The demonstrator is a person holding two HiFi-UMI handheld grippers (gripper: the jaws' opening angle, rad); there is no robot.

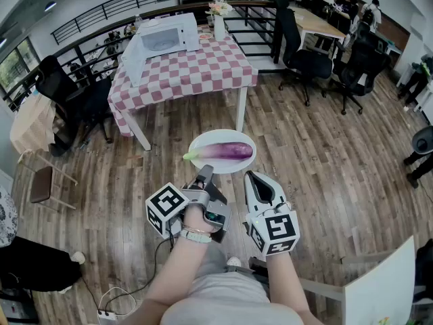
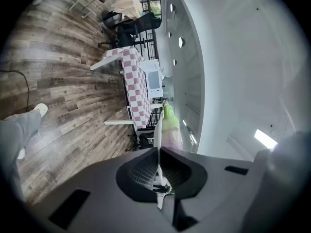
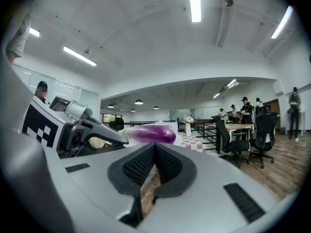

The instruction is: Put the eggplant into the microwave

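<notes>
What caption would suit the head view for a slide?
The left gripper holds a white plate with the eggplant, microwave on the checked table ahead.

Far table [image 1: 241,108] w/ red-white checked cloth [image 1: 196,70]: microwave [image 1: 166,36] at left, flower vase [image 1: 219,26] at right. Near, white plate [image 1: 223,135] carries eggplant [image 1: 226,152].

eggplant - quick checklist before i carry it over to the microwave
1. Eggplant lying on the plate: ok
2. Left gripper fingers shut on the plate rim: ok
3. Plate held roughly level, eggplant away from the rim: ok
4. Right gripper shut on nothing; whether it props the plate: cannot tell
5. Microwave on the checked table, door open: cannot tell
</notes>
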